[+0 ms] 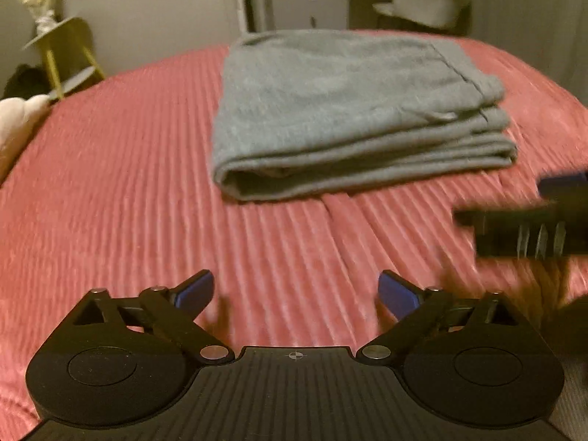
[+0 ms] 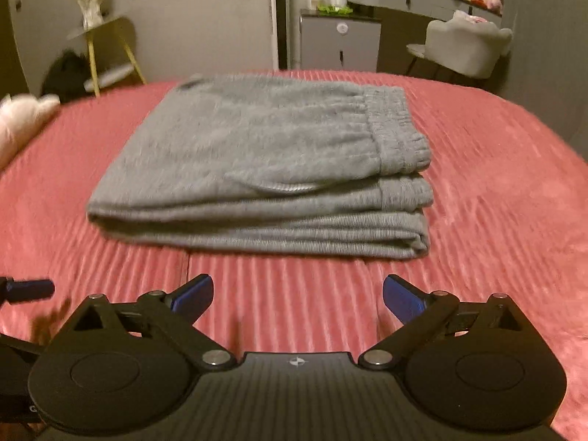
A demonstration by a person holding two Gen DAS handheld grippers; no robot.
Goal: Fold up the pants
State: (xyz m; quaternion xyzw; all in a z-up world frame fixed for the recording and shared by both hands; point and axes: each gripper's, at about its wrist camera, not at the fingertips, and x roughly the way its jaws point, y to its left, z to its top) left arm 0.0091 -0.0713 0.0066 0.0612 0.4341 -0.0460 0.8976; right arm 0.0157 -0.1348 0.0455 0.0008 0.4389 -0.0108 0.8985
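Both the left tool (image 1: 296, 294) and the right tool (image 2: 297, 296) are hanging spread wide and empty over the red bed (image 2: 496, 198); beyond them the grey pants (image 2: 264, 169) are lying in a neat stack, so folding is looking finished

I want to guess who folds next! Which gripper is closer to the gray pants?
Hard to call; they look about level. The left gripper sits off the gray pants' left front corner. The right gripper faces their front edge. Both are open, touching nothing.
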